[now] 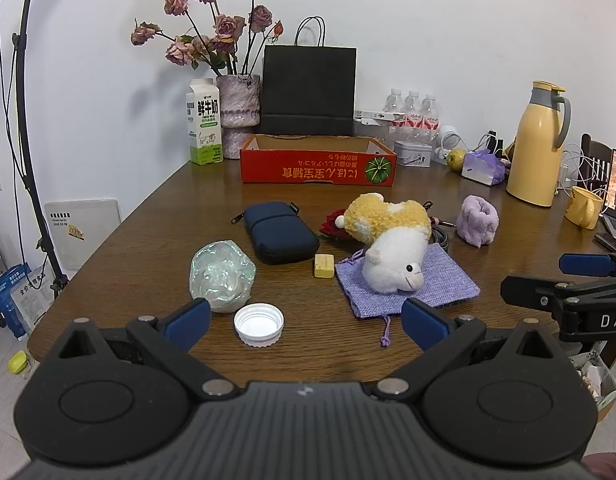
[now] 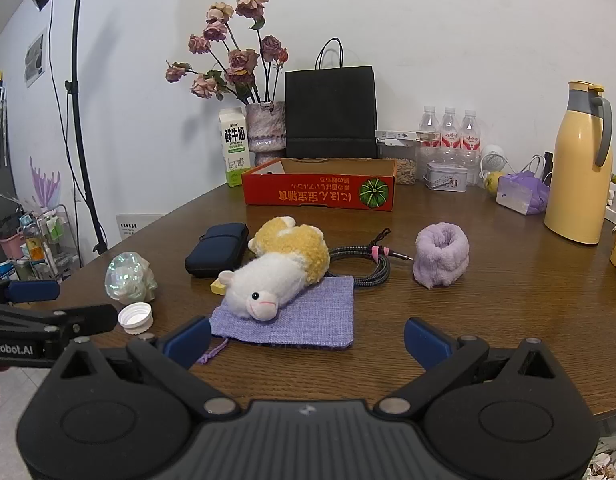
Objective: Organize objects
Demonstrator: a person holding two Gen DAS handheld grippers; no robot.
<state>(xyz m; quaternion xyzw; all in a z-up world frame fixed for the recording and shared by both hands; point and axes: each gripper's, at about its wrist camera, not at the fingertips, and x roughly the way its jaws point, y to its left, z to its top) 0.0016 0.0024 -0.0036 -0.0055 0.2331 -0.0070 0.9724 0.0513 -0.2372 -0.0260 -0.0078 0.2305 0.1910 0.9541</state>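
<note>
A plush alpaca (image 1: 388, 248) (image 2: 279, 268) lies partly on a purple woven pouch (image 1: 440, 284) (image 2: 308, 320). Near it are a navy zip case (image 1: 279, 230) (image 2: 217, 248), a yellow eraser (image 1: 324, 266), a white bottle cap (image 1: 259, 324) (image 2: 135, 317), a crumpled iridescent wrap (image 1: 221, 276) (image 2: 129, 278), a coiled cable (image 2: 364, 264) and a purple fleece band (image 1: 478, 220) (image 2: 442, 258). An open red cardboard box (image 1: 318, 168) (image 2: 320, 192) stands behind. My left gripper (image 1: 305, 322) is open and empty over the near edge, by the cap. My right gripper (image 2: 308, 340) is open and empty, before the pouch.
Along the wall stand a milk carton (image 1: 203, 128), a vase of dried roses (image 1: 237, 108), a black paper bag (image 1: 308, 92), water bottles (image 1: 412, 110), a tin (image 1: 414, 154), a yellow thermos (image 1: 538, 144) and a yellow mug (image 1: 584, 208). A lamp stand (image 2: 81, 120) is left.
</note>
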